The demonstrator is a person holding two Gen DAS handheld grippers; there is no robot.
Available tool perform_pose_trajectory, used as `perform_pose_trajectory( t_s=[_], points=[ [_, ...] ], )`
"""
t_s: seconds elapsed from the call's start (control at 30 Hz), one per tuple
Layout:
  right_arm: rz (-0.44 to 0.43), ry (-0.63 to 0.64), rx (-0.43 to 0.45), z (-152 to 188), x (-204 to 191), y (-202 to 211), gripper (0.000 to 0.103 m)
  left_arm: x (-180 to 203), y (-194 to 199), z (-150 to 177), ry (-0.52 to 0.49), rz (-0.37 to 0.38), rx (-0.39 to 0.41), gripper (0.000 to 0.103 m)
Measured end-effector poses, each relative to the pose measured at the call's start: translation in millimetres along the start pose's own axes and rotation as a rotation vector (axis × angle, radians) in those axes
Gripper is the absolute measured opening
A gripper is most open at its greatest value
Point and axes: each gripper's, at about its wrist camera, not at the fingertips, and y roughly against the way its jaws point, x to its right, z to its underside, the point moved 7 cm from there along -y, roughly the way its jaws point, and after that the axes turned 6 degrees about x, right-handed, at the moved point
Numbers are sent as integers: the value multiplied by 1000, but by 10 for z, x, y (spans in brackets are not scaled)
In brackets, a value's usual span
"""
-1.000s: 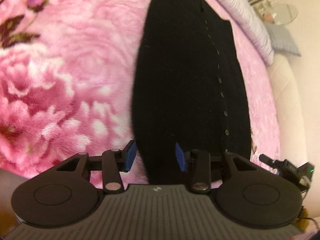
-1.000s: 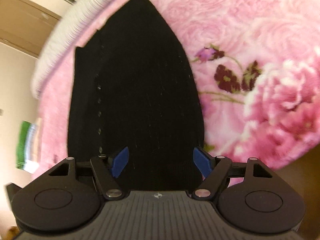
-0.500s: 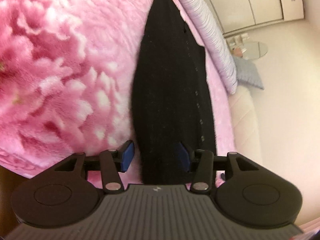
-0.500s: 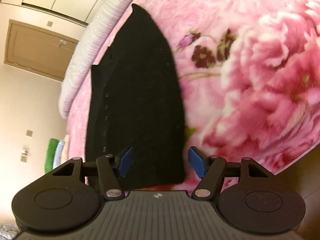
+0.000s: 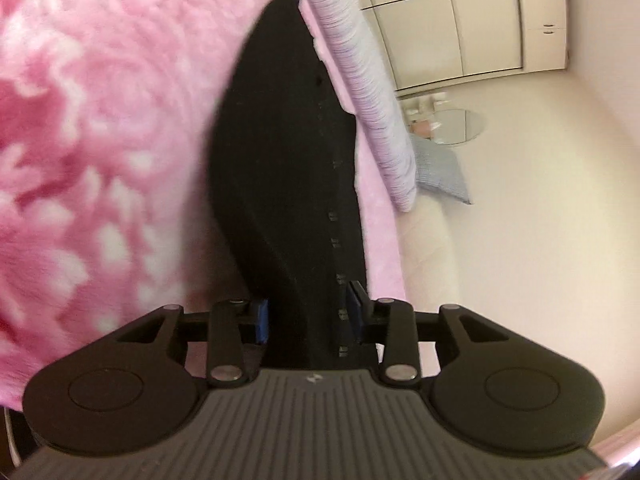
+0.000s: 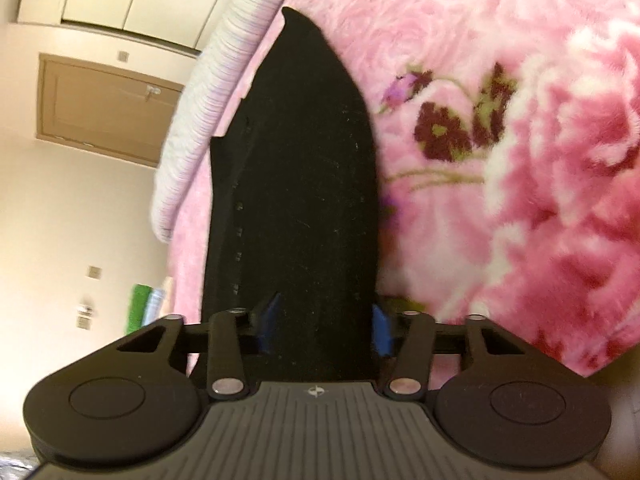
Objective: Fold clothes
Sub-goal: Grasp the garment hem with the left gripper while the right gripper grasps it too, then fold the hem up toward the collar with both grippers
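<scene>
Warm, soft indoor light; fisheye-bent, motion-blurred edges.

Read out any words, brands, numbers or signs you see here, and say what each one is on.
No readable text anywhere.
A small white emblem, no letters, sits on the left tongs body and on the right tongs body.
The black garment shows no label.

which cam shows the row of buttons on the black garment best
Left wrist: the buttons run in a clear line down the black garment. The right wrist view shows only a faint, partly shadowed row near its left edge.
</scene>
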Motion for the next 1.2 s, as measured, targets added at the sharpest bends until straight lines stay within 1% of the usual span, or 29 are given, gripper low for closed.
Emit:
perform_pose_trajectory(
  t_s=[0.03, 0.07, 0.17, 0.2, 0.23, 0.3, 0.37, 0.47, 0.53, 0.63, 0.7, 0.87, 0.97, 1.03, 1.1, 1.17, 1.2],
  points=[
    [5, 1, -4, 0, 24, -23, 39, -53, -11, 19, -11, -39, -7, 26],
    [10, 2, -9, 0, 49, -45, 38, -60, -9, 31, -15, -41, -8, 16],
    [19, 35, -25, 6, 5, -77, 39, -83, -6, 67, -28, -46, -12, 10],
    [23, 47, -38, 14, -21, -93, 32, -83, 0, 73, -36, -46, -12, 8],
    [35, 56, -57, 33, -50, -117, 16, -58, 23, 62, -56, -38, -6, 8],
    [65, 85, -58, 94, -128, -118, 14, 38, 60, 38, -105, -31, 5, 7],
    [67, 112, -26, 114, -243, -47, 13, 145, 108, 12, -141, -21, 19, 7],
    [13, 97, 38, 105, -452, 127, 12, 280, 347, 19, -179, -2, 57, 6],
    [-9, 109, 66, 141, -590, 260, 12, 320, 508, 45, -182, 11, 79, 6],
    [-29, 116, 66, 347, -656, 443, 12, 378, 659, 75, -184, 19, 97, 6],
    [-40, 115, 64, 528, -667, 564, 12, 358, 805, 178, -173, 17, 96, 6],
    [-45, 31, 43, 1039, -436, 884, 12, 179, 1251, 568, -119, 12, 74, 6],
    [-45, -2, 26, 1257, -355, 1004, 12, 180, 1387, 639, -104, 12, 61, 6],
    [-46, 9, 26, 1245, -413, 1061, 12, 292, 1403, 567, -116, 36, 63, 6],
    [-65, 60, 40, 1131, -577, 1106, 12, 455, 1403, 462, -128, 71, 70, 7],
    [-91, 115, 65, 930, -792, 1108, 13, 651, 1300, 237, -152, 96, 74, 7],
    [-102, 140, 78, 825, -890, 1111, 13, 729, 1199, 93, -166, 97, 76, 7]
  ],
)
